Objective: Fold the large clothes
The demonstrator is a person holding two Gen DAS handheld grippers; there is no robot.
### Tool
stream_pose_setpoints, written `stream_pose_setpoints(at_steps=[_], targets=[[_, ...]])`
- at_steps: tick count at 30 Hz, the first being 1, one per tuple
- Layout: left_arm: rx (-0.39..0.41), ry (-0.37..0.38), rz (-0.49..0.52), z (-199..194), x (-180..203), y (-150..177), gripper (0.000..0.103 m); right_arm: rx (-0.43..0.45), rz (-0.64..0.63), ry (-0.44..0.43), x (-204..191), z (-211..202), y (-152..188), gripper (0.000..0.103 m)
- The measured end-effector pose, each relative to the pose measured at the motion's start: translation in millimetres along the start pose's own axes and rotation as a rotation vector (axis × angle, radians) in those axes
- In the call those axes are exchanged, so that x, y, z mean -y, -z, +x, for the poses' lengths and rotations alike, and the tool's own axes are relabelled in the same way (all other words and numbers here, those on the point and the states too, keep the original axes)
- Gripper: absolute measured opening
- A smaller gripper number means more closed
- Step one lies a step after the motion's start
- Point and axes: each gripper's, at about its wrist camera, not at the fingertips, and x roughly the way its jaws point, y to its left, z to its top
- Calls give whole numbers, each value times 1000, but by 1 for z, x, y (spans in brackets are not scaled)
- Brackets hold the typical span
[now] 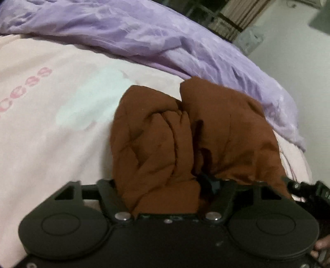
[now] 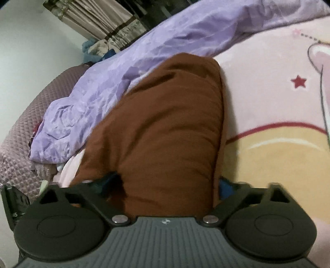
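Observation:
A brown garment [image 1: 156,140] lies bunched in folds on a pink bed blanket [image 1: 51,123]. In the left wrist view a thick fold of it fills the gap of my left gripper [image 1: 160,181], whose jaws press it from both sides; the fingertips are buried in cloth. In the right wrist view the same brown garment [image 2: 169,123] runs as a broad smooth panel away from my right gripper [image 2: 167,185]. Its jaws stand wide with the cloth lying between them, and the right-hand blue pad [image 2: 226,189] shows just clear of the cloth edge.
A crumpled lilac sheet [image 1: 144,35] lies along the far side of the garment. The blanket carries a cartoon print with a red star [image 2: 298,81]. A quilted mauve cover [image 2: 18,148] hangs at the bed's edge, with curtains [image 2: 97,18] and a pale wall beyond.

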Motion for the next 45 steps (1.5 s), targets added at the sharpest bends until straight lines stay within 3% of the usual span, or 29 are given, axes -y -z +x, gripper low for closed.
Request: stream_pose_setpoints(at_steps=[2,4,8,13,17,20,24,25,27,28,29,31,32,34,37,39,42,43,45], targets=[[22,-6,-10,-10,4,-2,41,12,-32,11,-8,-9,-2,70],[52,-3,9,-23,15,-4,27,7,-59,13,-14,-16,-8,63],[100,21,48,-51,42,-6,24,3,-56,-48,-16,-41,-22,59],[136,162,34,-75,81,-2,24,94,-77,-47,-8,-104,-41,60],[124,219,107,-64,139,8,24,148,-81,-2,19,-160,-54,60],[70,277,119,-39,173,21,25,186,-75,59,47,-192,-54,64],[-63,306,89,14,186,44,37,178,2,122,103,-201,-44,80],[-107,286,56,30,183,49,46,159,29,152,117,-195,-42,80],[-187,246,-28,46,173,57,61,74,45,283,138,-185,-39,70],[-168,254,-36,40,170,58,64,88,-3,361,137,-189,-36,61],[-114,232,-12,25,170,58,66,139,-77,464,131,-201,-31,66],[32,127,79,-11,179,56,81,238,-165,571,115,-221,-21,69],[102,99,125,-30,186,60,86,283,-190,575,106,-231,-14,68],[193,102,229,-64,205,73,99,342,-211,499,88,-245,-2,63],[214,119,368,-74,230,90,100,381,-187,363,70,-248,15,54],[157,72,424,-59,238,104,100,354,-163,333,66,-233,23,52],[-26,-109,490,0,238,125,103,197,-108,363,84,-181,38,47],[-69,-105,464,14,230,130,103,193,-100,361,94,-168,42,47],[-101,-29,305,16,211,125,103,229,-111,372,95,-163,44,47]])
